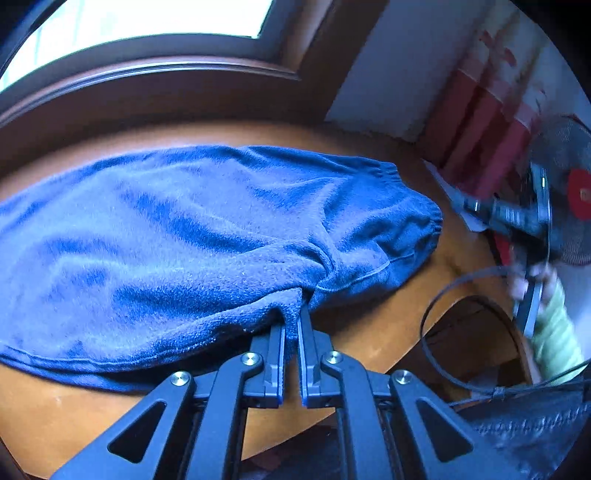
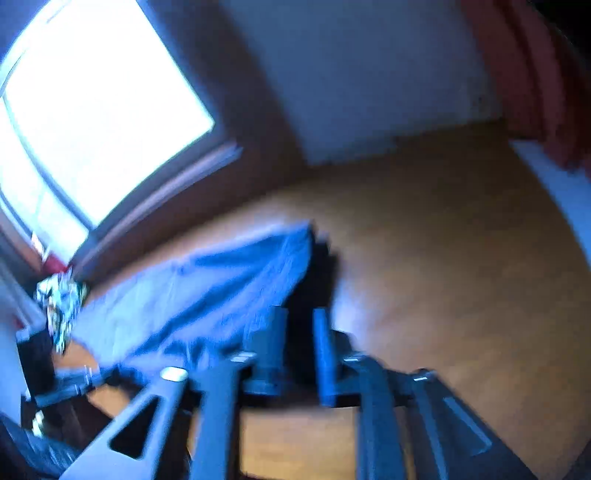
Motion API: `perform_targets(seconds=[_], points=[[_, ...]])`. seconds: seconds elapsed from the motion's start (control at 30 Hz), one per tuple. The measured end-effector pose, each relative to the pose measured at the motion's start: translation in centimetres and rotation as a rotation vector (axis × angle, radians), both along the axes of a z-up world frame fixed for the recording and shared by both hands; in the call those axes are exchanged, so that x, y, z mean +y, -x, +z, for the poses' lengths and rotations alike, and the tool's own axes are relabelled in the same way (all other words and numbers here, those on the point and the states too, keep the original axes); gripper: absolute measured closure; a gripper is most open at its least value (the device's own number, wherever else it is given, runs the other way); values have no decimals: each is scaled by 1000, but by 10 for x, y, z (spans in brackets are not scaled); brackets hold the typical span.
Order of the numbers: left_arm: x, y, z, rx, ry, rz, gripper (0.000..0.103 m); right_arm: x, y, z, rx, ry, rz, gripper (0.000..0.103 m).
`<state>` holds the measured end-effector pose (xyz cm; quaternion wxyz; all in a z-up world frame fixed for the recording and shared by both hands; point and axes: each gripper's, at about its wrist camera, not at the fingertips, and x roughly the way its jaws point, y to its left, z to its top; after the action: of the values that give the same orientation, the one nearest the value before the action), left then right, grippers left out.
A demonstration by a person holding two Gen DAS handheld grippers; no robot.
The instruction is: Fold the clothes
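Blue fleece garment (image 1: 207, 236) pinched at its near edge by left gripper (image 1: 291, 325); right gripper (image 2: 299, 325) seen narrowly parted, empty, above orange wooden table (image 2: 443, 240).

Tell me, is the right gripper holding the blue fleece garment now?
No: in the right wrist view the right gripper has its fingers apart with nothing between them, and the blue fleece garment lies beside it.

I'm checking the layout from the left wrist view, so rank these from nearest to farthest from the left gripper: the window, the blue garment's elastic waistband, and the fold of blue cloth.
From the left gripper:
1. Fold of blue cloth, pinched between its fingers.
2. Elastic waistband, ahead and right, on the table.
3. Window, farthest, top left beyond the table.
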<state>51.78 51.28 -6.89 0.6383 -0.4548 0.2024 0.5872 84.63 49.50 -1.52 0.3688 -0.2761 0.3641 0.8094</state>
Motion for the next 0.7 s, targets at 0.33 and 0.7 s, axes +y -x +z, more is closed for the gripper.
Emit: perform_targets(seconds=[0.33, 0.7], points=[[-7, -1, 16, -2, -19, 14, 99, -6, 31, -12, -127, -83, 109, 91], [-25, -40, -11, -61, 133, -135, 99, 25, 28, -2, -368, -316, 167, 90]])
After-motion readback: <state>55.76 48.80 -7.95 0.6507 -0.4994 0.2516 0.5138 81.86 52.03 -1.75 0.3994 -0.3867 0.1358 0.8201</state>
